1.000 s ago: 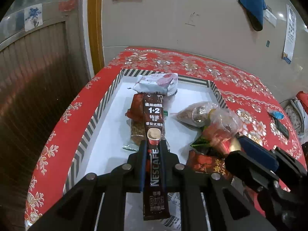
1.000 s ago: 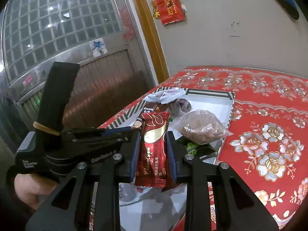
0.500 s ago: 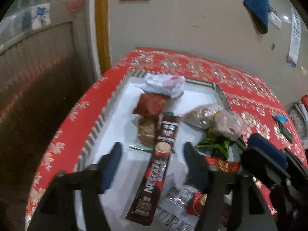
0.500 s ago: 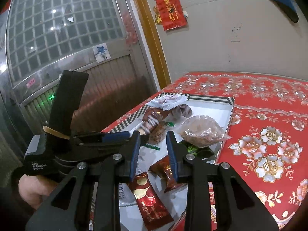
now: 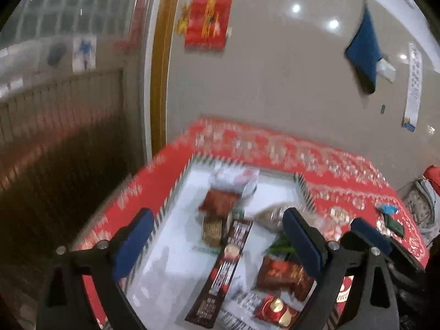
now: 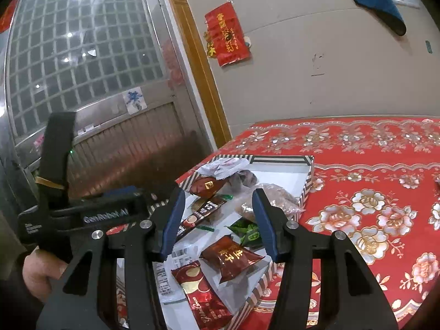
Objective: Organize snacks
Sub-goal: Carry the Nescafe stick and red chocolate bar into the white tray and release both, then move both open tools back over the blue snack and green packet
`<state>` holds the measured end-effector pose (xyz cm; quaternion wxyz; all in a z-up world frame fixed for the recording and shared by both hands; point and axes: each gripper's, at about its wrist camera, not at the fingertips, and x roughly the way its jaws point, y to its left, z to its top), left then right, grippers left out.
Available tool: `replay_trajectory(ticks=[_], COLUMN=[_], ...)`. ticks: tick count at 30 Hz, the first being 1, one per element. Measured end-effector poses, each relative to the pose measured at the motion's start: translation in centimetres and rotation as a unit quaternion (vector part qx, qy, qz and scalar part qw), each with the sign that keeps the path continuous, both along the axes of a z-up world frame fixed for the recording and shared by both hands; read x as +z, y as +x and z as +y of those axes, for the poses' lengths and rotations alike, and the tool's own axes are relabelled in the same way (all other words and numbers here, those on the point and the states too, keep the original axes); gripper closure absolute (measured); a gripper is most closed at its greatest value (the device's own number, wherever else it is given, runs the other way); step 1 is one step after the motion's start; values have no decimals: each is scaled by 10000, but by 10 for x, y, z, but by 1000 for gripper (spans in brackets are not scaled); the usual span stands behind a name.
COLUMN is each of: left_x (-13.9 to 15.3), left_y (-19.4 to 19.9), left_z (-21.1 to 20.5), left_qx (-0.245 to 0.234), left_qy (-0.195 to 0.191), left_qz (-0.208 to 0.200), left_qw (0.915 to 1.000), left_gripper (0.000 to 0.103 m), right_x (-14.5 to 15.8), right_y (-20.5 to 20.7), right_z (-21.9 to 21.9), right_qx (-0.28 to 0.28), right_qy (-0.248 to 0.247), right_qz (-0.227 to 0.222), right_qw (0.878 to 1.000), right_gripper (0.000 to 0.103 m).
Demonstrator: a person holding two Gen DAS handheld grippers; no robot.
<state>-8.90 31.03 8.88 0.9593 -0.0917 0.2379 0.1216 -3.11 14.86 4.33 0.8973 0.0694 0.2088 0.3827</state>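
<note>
A white tray with a striped rim (image 5: 168, 206) (image 6: 307, 181) holds several snack packets. A long dark Nescafe stick (image 5: 222, 269) (image 6: 202, 213) lies in its middle. A red chocolate packet (image 6: 202, 299) (image 5: 276, 309) lies at the near end, beside a brown-red packet (image 6: 231, 257) (image 5: 283, 275). My left gripper (image 5: 217, 236) is open and empty above the tray. My right gripper (image 6: 217, 220) is open and empty above the tray's near right part. The left wrist view is blurred.
The tray also holds a white packet (image 6: 224, 166), a clear bag of nuts (image 6: 271, 200) and a green packet (image 6: 249, 232). The table has a red flowered cloth (image 6: 371, 192). A wall and a door stand behind and to the left.
Both grippers opened and let go. The Nescafe stick and the red chocolate packet now lie in the tray. Both grippers have lifted and pulled back.
</note>
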Motion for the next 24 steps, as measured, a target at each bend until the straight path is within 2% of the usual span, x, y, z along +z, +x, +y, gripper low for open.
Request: replay_trajectory(ticks=[3, 5, 10, 12, 13, 15, 19, 21, 24], left_x=[11, 15, 19, 19, 18, 16, 11, 9, 4], left_y=[-13, -14, 1, 7, 11, 18, 29, 35, 55], left_z=[-15, -25, -47, -61, -71, -92, -140, -164, -202], left_qx=[-174, -286, -830, -1002, -1092, -1292, -1757, -2017, -2201], left_qy=[379, 477, 113, 118, 155, 239, 283, 225, 192], left_qz=[-629, -762, -507, -379, -311, -143, 153, 200, 233], left_qw=[9971, 9955, 9952, 9942, 9934, 9912, 9839, 9790, 9750], left_gripper=[0, 0, 0, 0, 0, 0, 0, 0, 0], right_x=[1, 2, 7, 11, 13, 15, 11, 8, 0], right_y=[2, 4, 10, 14, 17, 25, 44, 59, 83], right_z=[-6, -12, -39, -59, -70, -98, -157, -194, -252], right_qx=[-64, -149, -332, -490, -574, -788, -1295, -1709, -2294], right_qy=[92, 123, 126, 48, 4, -139, -449, -436, -117], right_qz=[2, 51, 67, -4, -28, -112, -126, 6, 412], right_qw=[9999, 9998, 9993, 9988, 9983, 9967, 9905, 9843, 9724], right_gripper=[52, 52, 52, 50, 43, 36, 36, 36, 36])
